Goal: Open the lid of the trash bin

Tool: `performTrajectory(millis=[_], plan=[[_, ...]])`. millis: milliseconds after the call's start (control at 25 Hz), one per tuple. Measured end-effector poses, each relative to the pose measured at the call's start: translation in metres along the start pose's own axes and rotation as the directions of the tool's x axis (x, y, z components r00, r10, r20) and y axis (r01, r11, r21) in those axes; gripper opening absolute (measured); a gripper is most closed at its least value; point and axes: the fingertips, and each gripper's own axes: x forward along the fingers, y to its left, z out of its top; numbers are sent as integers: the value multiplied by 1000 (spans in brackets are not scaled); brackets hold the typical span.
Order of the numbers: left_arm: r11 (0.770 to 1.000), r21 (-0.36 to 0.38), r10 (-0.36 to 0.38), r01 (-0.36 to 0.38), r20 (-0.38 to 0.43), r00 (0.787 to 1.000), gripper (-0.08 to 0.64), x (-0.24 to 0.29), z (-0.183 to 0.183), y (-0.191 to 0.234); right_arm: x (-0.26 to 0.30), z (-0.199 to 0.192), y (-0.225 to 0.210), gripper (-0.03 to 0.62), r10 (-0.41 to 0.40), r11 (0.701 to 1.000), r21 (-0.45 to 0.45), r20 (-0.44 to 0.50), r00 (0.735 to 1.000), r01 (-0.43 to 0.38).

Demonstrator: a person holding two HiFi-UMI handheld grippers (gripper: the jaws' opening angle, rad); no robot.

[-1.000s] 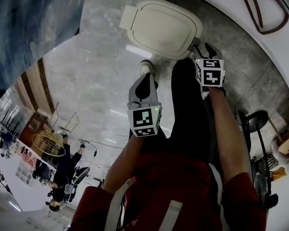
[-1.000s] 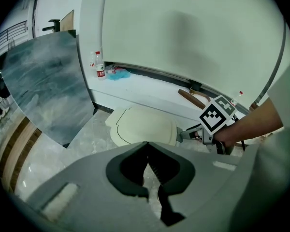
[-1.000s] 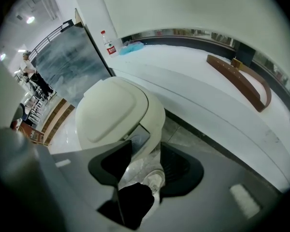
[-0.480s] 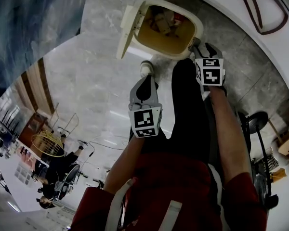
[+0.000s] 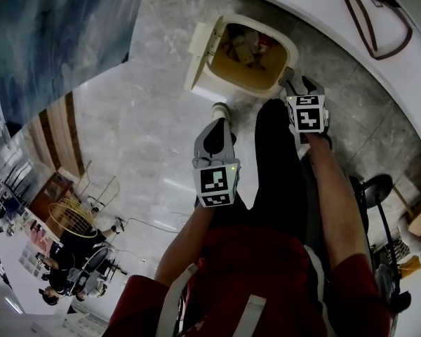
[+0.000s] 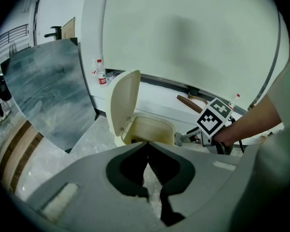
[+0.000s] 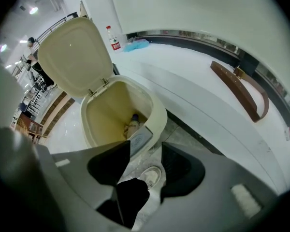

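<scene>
Marble floor (image 5: 126, 118) filled most of what I had on the head view, with one white curved ledge (image 5: 407, 65) sweeping round its far side. The single cream trash bin (image 5: 209, 83) stood on that floor against the foot of the ledge, just ahead of the person's feet, its mouth facing straight up. The mouth was oblong, and in the head view its long axis ran across the picture from left to lower right.

Its one lid (image 7: 75, 57) was open. It stood close to upright on the hinge at the bin's left short end, long axis pointing up, with its hollow inner face turned over the mouth towards the right-hand end.

I had two grippers in sight. The left gripper (image 6: 146, 148) hung back from the bin over the floor, jaws pressed together with nothing in them. The right gripper (image 7: 146, 146) sat at the bin's right end, pointing steeply down. Its jaws were spreading apart, and between them I saw only the bin's near rim, the floor and one white shoe (image 7: 151, 174); the pads pressed on nothing.

One brown strap (image 7: 231, 87) lay on the ledge, well apart from the bin. One water bottle (image 7: 114, 40) with a red label stood upright behind the lid. Down in the bin I could pick out one small bottle (image 7: 133, 122) among litter I couldn't count.
</scene>
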Motion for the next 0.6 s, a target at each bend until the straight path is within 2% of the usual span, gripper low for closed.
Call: performTrajectory(millis=[240, 440, 600], plan=[[1000, 13, -9, 8, 63, 998, 5, -26, 27, 10, -37, -4, 23, 202, -2, 1000, -17, 4, 1000, 2], [999, 29, -17, 14, 134, 991, 5, -52, 55, 20, -67, -5, 49, 202, 0, 1000, -4, 22, 1000, 0], [998, 54, -31, 22, 161, 986, 5, -76, 67, 27, -96, -2, 81, 202, 23, 1000, 21, 54, 998, -24]])
